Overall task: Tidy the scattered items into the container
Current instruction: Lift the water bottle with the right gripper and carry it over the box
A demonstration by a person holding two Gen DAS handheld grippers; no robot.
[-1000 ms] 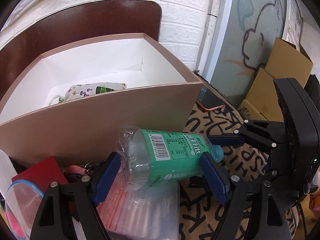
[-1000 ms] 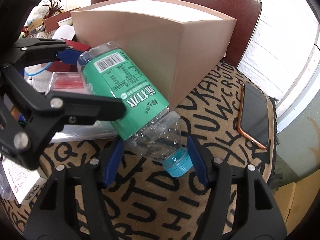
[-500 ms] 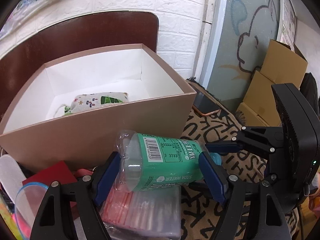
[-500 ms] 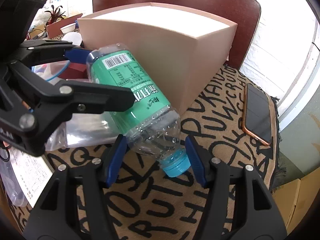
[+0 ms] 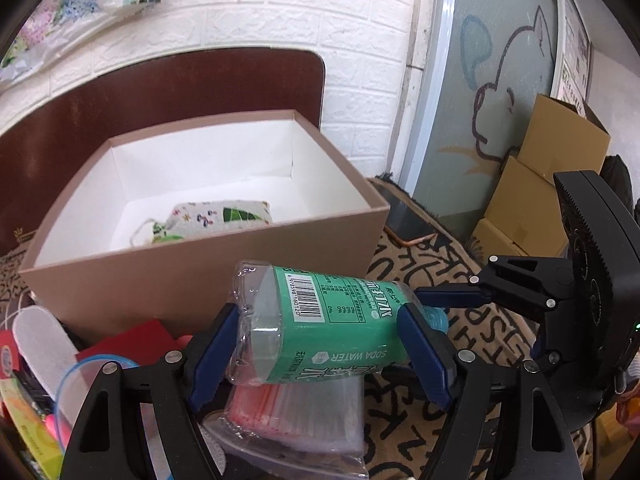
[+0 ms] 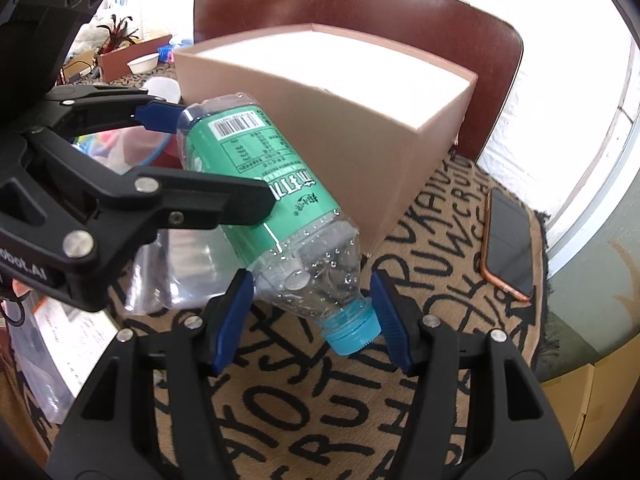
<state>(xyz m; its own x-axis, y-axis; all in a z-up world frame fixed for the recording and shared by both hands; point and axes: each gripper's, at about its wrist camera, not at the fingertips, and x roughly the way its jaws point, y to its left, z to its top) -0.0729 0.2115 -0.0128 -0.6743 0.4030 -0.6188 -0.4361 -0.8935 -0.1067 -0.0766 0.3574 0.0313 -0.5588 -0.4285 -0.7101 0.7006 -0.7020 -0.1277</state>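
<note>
A clear soda-water bottle with a green label and a blue cap hangs on its side above the table, just in front of the tan box. My left gripper is shut on it end to end, one pad at the base and one at the shoulder. In the right wrist view my right gripper is shut on the same bottle at its clear shoulder, beside the cap. The box is open-topped and white inside, with a floral cloth pouch on its floor.
Under the bottle lies a zip bag with red contents. A red card and a white oval pad lie at the left. A phone rests on the lettered cloth. A chair back stands behind the box.
Both grippers have risen with the bottle held between them. More of the box's inside and the pouch now shows in the left wrist view.
</note>
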